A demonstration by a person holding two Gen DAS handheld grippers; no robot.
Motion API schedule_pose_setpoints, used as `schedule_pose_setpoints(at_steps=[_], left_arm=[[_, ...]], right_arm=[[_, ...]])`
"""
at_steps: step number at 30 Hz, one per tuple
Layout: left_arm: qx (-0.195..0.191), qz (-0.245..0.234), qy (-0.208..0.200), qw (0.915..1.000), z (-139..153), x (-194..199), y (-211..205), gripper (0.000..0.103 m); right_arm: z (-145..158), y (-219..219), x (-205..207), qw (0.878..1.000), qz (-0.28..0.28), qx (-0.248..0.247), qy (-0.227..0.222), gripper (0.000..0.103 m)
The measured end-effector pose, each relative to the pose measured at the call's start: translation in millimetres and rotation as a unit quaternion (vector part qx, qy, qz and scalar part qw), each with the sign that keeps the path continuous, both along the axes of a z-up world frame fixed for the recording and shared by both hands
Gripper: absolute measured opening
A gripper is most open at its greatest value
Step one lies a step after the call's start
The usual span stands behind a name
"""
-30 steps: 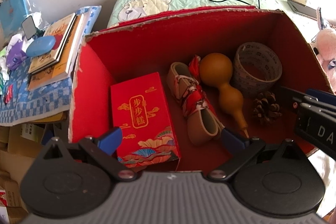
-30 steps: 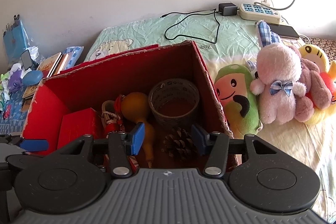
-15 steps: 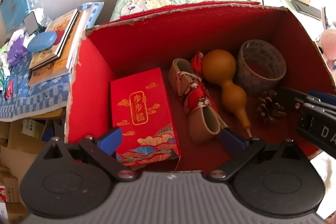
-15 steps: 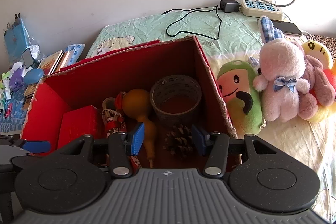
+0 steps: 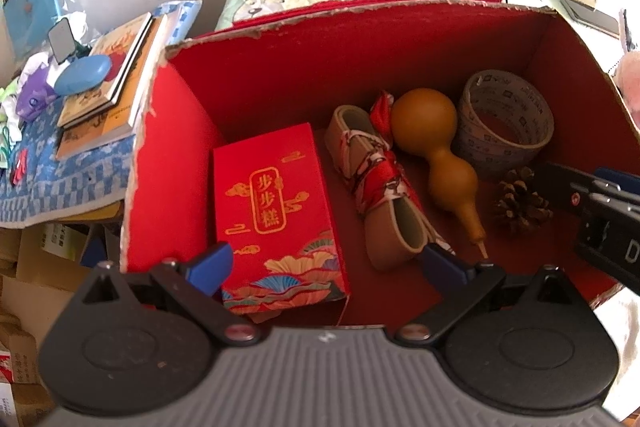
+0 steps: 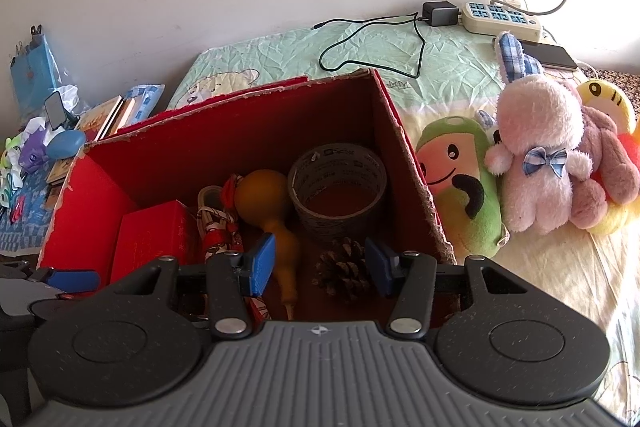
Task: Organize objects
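With both claws, left [image 5: 326, 265] and right [image 6: 320, 265], spread empty above the red cardboard box [image 6: 256, 115], I judge the brown pinecone [image 6: 344, 269] comes next (a light pinch).

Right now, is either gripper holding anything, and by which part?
Nothing is held. The left gripper and right gripper both stand open over the red box, pads touching nothing.

A red gift box [image 5: 276, 215] at the lower centre of the left wrist view carries three gold Chinese characters, 步步糕, set vertically in a framed panel. The tape roll [image 6: 337, 187] at the centre of the right wrist view bears repeated small print, too small to read. Book covers at upper left are illegible.
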State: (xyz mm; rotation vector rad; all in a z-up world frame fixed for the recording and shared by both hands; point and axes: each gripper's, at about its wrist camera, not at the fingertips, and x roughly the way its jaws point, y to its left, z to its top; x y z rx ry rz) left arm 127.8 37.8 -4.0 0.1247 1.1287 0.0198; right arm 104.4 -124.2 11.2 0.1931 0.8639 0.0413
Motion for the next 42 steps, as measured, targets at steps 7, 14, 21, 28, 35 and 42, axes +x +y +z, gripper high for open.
schedule_pose_setpoints(at_steps=[7,14,21,28,35,42], left_arm=[[-0.006,-0.001,0.009,0.9999,-1.9,1.5,1.7,0.101],[-0.012,-0.002,0.013,0.9998,-3.0,2.6,1.8,0.101],[-0.008,-0.005,0.014,0.9999,-4.3,1.8,0.4,0.101],[-0.007,-0.005,0.014,0.9999,-4.4,1.7,-0.1,0.101],[-0.007,-0.005,0.015,0.9999,-4.6,2.0,0.0,0.101],[-0.007,-0.005,0.015,0.9999,-4.7,2.1,0.2,0.101]], right_arm=[[-0.2,0.9,-0.7,1.0,0.001,-0.002,-0.001,0.053],[-0.3,1.4,-0.9,1.0,0.002,-0.001,-0.001,0.053],[-0.3,1.8,-0.6,1.0,0.002,-0.002,-0.001,0.053],[-0.7,1.9,-0.3,1.0,0.002,-0.003,-0.002,0.053],[-0.9,1.6,-0.3,1.0,0.002,-0.004,-0.002,0.053],[-1.3,1.2,-0.1,1.0,0.002,-0.006,-0.002,0.053]])
